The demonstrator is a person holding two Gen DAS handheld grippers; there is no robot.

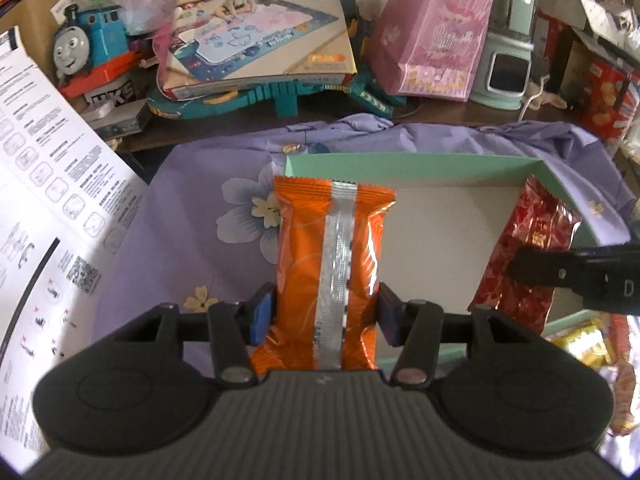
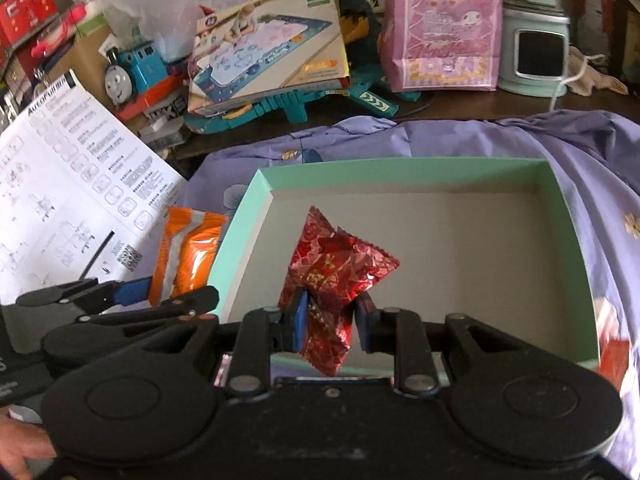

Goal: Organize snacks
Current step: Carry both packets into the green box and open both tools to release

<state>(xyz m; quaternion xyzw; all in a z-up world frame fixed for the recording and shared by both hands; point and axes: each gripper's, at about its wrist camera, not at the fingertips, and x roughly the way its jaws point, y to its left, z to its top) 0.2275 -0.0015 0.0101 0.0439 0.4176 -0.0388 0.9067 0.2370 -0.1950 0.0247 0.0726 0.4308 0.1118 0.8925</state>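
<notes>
Purple floral cloth (image 1: 168,216) is covering the table under a mint-green box (image 2: 568,240). Left gripper (image 1: 326,314) is pinching an orange snack packet (image 1: 332,256) upright over the box's left wall. Right gripper (image 2: 331,322) is clamping a red foil packet (image 2: 336,276) above the box floor. Toy train (image 2: 134,72), pink bag (image 2: 446,28) and an instruction sheet (image 1: 60,200) are crowding the far and left sides.
</notes>
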